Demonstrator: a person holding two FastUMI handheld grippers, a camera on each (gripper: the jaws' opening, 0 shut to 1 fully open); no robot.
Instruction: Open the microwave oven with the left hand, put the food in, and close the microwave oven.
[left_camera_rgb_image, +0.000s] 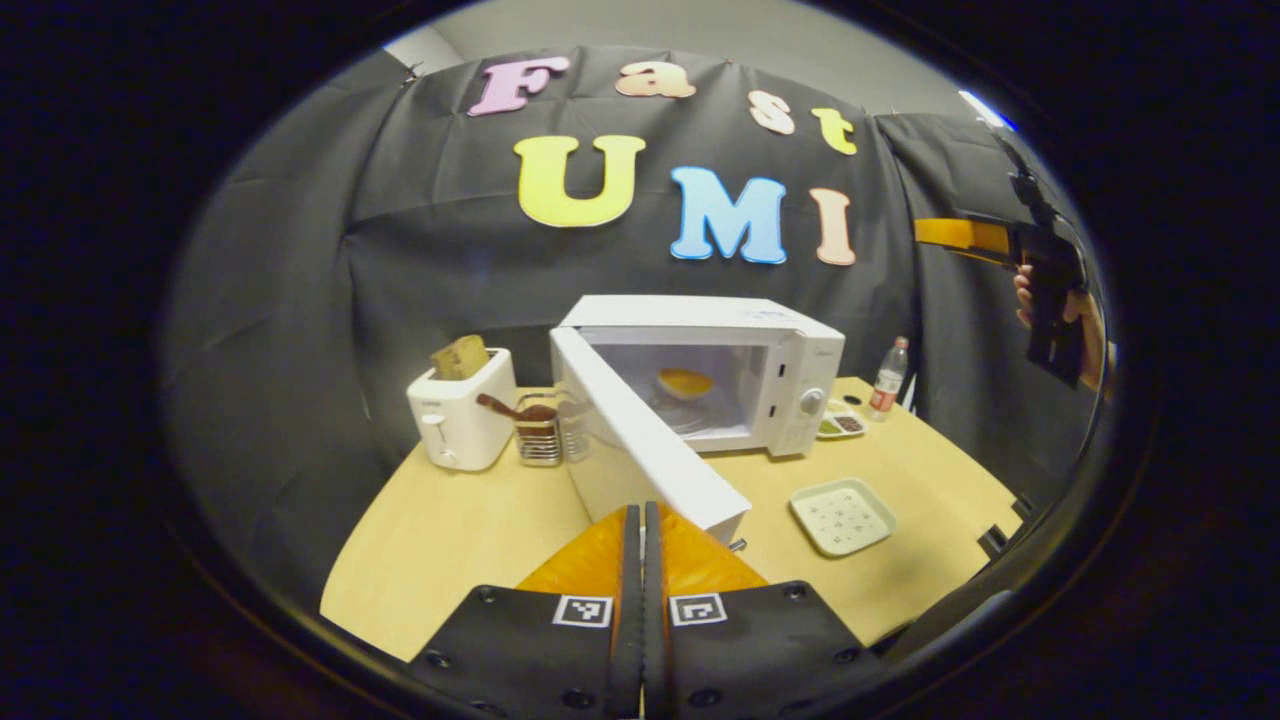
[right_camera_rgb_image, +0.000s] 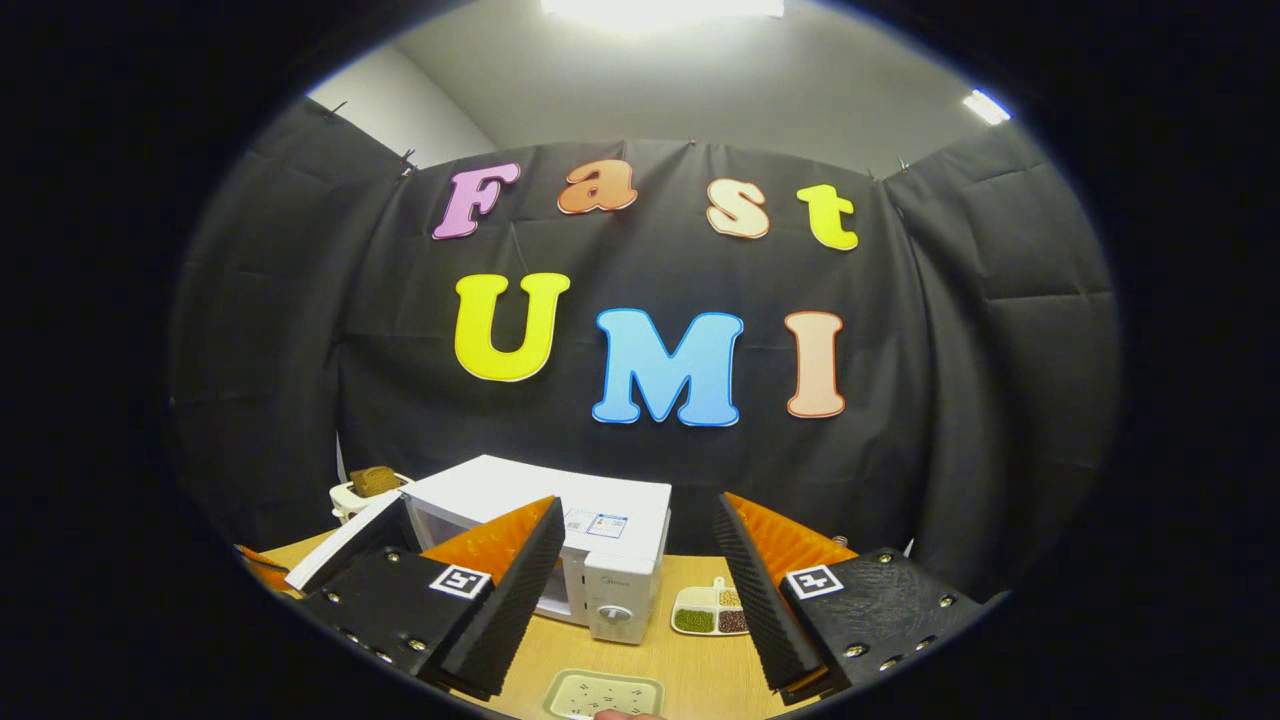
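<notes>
The white microwave (left_camera_rgb_image: 790, 375) stands at the back of the wooden table (left_camera_rgb_image: 450, 540), and its door (left_camera_rgb_image: 640, 450) is swung wide open toward me. A yellow-orange piece of food (left_camera_rgb_image: 685, 382) lies inside on the turntable. My left gripper (left_camera_rgb_image: 641, 515) is shut with nothing between its fingers, its tips just in front of the door's free edge. Up at the far right a hand holds my right gripper (left_camera_rgb_image: 935, 233), high above the table. In the right gripper view that gripper (right_camera_rgb_image: 635, 560) is open and empty, above the microwave (right_camera_rgb_image: 610, 540).
A white toaster (left_camera_rgb_image: 462, 420) holding bread stands left of the microwave, with a glass holder and spoon (left_camera_rgb_image: 538, 430) beside it. A white square plate (left_camera_rgb_image: 842, 515) lies front right. A divided condiment dish (left_camera_rgb_image: 842, 423) and a bottle (left_camera_rgb_image: 888, 378) stand right of the microwave.
</notes>
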